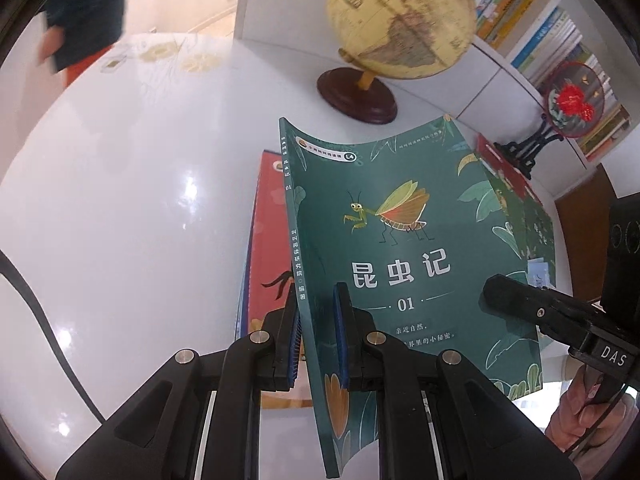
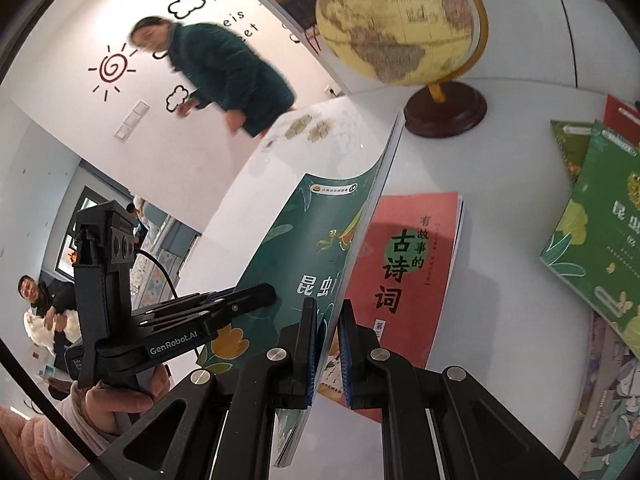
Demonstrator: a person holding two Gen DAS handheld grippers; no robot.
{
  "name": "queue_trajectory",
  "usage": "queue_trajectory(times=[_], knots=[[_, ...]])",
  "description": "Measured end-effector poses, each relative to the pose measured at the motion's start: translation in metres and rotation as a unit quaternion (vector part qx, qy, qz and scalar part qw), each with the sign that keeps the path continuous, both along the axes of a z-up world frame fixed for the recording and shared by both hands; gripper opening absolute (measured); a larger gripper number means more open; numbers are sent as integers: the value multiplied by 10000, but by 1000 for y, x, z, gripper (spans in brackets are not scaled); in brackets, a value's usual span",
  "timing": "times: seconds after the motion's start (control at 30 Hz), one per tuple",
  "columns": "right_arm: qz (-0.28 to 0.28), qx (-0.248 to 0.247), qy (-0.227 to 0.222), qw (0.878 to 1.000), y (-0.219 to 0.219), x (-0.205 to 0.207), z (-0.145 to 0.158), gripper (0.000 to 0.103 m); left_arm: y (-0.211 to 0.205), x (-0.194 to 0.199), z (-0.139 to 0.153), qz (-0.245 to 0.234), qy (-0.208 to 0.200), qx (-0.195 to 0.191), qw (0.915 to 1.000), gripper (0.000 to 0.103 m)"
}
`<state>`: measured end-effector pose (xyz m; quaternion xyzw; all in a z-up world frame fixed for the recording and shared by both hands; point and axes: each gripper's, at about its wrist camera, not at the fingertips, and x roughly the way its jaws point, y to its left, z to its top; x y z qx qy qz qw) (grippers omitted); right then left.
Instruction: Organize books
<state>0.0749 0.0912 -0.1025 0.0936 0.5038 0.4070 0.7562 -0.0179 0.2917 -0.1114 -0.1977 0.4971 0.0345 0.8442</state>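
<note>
On the left of the left wrist view there is only bare white bench (image 1: 120, 200) — nothing stacked there. Just left of centre a red book (image 1: 268, 248) lies flat on the bench, half hidden under the one in the air. That one, the green insect book (image 1: 400, 248), fills the centre: it is lifted and bowed, its spine side clamped in the left claw (image 1: 320, 340) at lower centre, its far edge pinched by the right claw (image 1: 504, 292) coming in from the lower right. Both claws are clenched on the same book.

In the right wrist view, the left claw (image 2: 240, 300) reaches in from the lower left and the right claw (image 2: 328, 344) grips the green insect book (image 2: 304, 264) edge-on at lower centre, with the red book (image 2: 408, 264) flat just behind it. Further right, more green books (image 2: 596, 240) lie loose and overlapping, with another at the lower right edge.

My read — early going. One book is in hand and not yet placed, and several wait unsorted. The shelves behind the globe (image 1: 400, 20) at upper right already hold rows of books.
</note>
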Motion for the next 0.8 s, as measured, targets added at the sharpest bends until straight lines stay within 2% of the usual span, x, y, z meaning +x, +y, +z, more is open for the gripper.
queue_trajectory(times=[0.3, 0.37, 0.47, 0.53, 0.57, 0.6, 0.63, 0.7, 0.73, 0.77, 0.8], knots=[[-289, -115, 620, 9976, -2, 17, -35, 10, 3, 9, -24, 86, 210, -145, 9996, 12], [-389, -228, 788, 9959, -3, 20, -44, 10, 4, 11, -29, 127, 319, -157, 9993, 17], [-547, -290, 943, 9936, -5, 24, -53, 12, 4, 15, -39, 229, 720, 82, 9971, 23], [-619, -369, 988, 9925, -4, 24, -54, 13, 5, 15, -44, 201, 797, -47, 9966, 29], [-600, -435, 1018, 9920, -3, 25, -55, 15, 5, 13, -43, 218, 785, -49, 9967, 29], [-582, -567, 1045, 9912, 0, 27, -56, 24, 3, 13, -43, 220, 783, 31, 9967, 29], [-576, -745, 1081, 9897, 2, 28, -58, 43, 0, 13, -43, 190, 807, 145, 9965, 31], [-636, -908, 1213, 9864, 1, 28, -63, 58, -4, 13, -42, 144, 868, 290, 9957, 44], [-714, -899, 1245, 9856, -1, 28, -64, 58, -5, 13, -42, 146, 885, 302, 9955, 58], [-759, -838, 1293, 9851, -3, 28, -64, 58, -6, 12, -41, 154, 885, 293, 9955, 78], [-790, -801, 1334, 9847, -5, 28, -65, 58, -7, 11, -41, 173, 890, 294, 9954, 85]])
